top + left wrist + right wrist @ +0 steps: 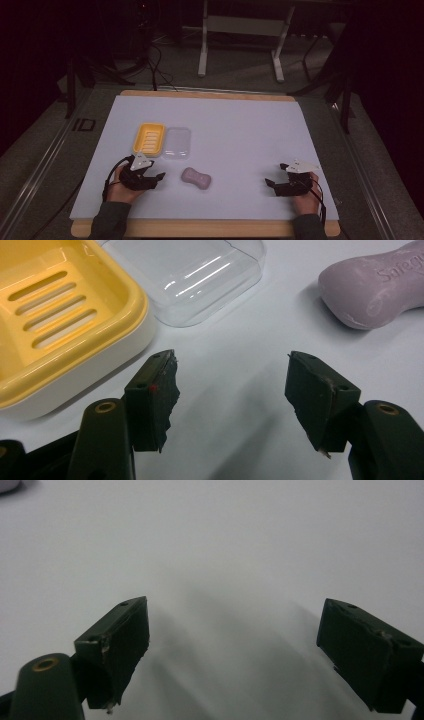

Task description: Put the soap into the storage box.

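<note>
Plainly, the work has barely begun: the soap [196, 178] lies loose on the white mat [240, 130], near the front edge and a little left of centre, and nothing holds it. Just beyond it, to the far left, the yellow dish [149, 138] sits open with its slotted floor bare, and the clear lid [176, 143] lies right beside the dish on its right, the two touching or nearly so. The left gripper [156, 177] rests low on the mat just left of the soap, its jaws spread wide with only bare mat between them; in the left gripper view the left gripper [232, 375] points at the gap between dish and soap, the soap [375, 287] off to its right and the dish [65, 315] to its left. The right gripper [275, 181] rests well apart at the near right, likewise released, and the right gripper view shows the right gripper [235, 625] with its jaws wide over empty mat. As I judge it, everything is left to do: take up the soap, most likely with the left gripper since it is nearest, set it in the dish, and then perhaps fit the lid on top. No part of that is done yet.
</note>
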A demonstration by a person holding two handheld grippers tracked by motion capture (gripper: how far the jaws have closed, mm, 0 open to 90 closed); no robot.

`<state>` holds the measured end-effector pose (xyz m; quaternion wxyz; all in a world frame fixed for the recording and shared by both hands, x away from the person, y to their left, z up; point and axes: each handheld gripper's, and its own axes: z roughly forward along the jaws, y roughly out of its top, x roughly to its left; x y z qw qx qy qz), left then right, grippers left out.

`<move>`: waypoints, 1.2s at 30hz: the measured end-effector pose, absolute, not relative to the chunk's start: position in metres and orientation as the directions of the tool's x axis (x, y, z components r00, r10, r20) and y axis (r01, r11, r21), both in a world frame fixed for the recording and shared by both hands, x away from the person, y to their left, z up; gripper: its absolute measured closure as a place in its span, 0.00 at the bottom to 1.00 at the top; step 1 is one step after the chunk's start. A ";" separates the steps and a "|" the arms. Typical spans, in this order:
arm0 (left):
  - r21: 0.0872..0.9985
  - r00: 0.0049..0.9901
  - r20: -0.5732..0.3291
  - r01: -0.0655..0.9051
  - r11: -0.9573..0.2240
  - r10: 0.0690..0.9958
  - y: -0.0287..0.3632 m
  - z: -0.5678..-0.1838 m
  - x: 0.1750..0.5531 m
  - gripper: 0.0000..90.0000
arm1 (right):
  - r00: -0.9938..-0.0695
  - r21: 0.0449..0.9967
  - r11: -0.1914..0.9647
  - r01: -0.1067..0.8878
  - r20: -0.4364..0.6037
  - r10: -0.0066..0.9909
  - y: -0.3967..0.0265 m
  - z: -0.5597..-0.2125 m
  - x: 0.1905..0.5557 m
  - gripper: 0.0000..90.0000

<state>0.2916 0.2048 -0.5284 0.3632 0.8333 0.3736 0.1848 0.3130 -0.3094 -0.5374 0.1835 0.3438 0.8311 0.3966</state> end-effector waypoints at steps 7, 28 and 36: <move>0.757 0.644 0.031 0.484 -0.439 0.765 0.204 -0.525 0.288 0.42 | -0.692 0.815 0.429 0.390 -0.048 0.720 -0.312 -0.536 0.308 0.14; 0.736 0.714 0.023 0.461 -0.495 0.700 0.199 -0.513 0.287 0.45 | -0.707 0.831 0.424 0.360 -0.054 0.705 -0.313 -0.536 0.305 0.16; 0.716 0.738 0.046 0.445 -0.538 0.673 0.199 -0.506 0.284 0.47 | -0.709 0.832 0.428 0.354 -0.060 0.703 -0.313 -0.536 0.305 0.16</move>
